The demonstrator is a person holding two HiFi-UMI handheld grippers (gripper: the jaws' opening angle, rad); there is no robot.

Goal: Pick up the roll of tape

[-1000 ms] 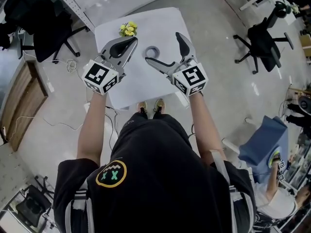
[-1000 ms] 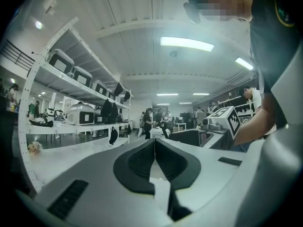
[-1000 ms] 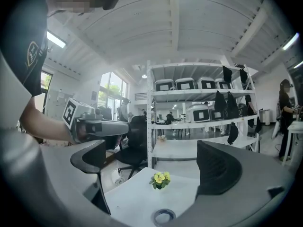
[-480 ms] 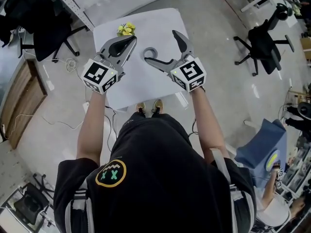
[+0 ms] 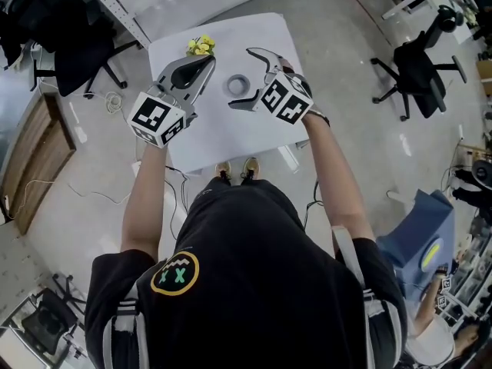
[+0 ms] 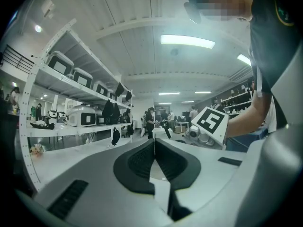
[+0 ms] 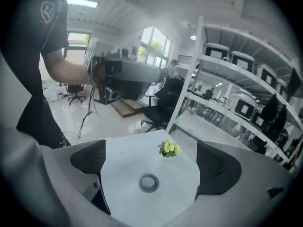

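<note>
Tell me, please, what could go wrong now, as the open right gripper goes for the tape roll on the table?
1. The roll of tape lies flat on the white table. The open jaws of the right gripper may slip off its low wall or push it away.
2. The yellow flowers lie just beyond the roll, so reaching too far could knock them.
3. The left gripper, jaws shut, hovers close beside the right one, and the two could bump.
</note>
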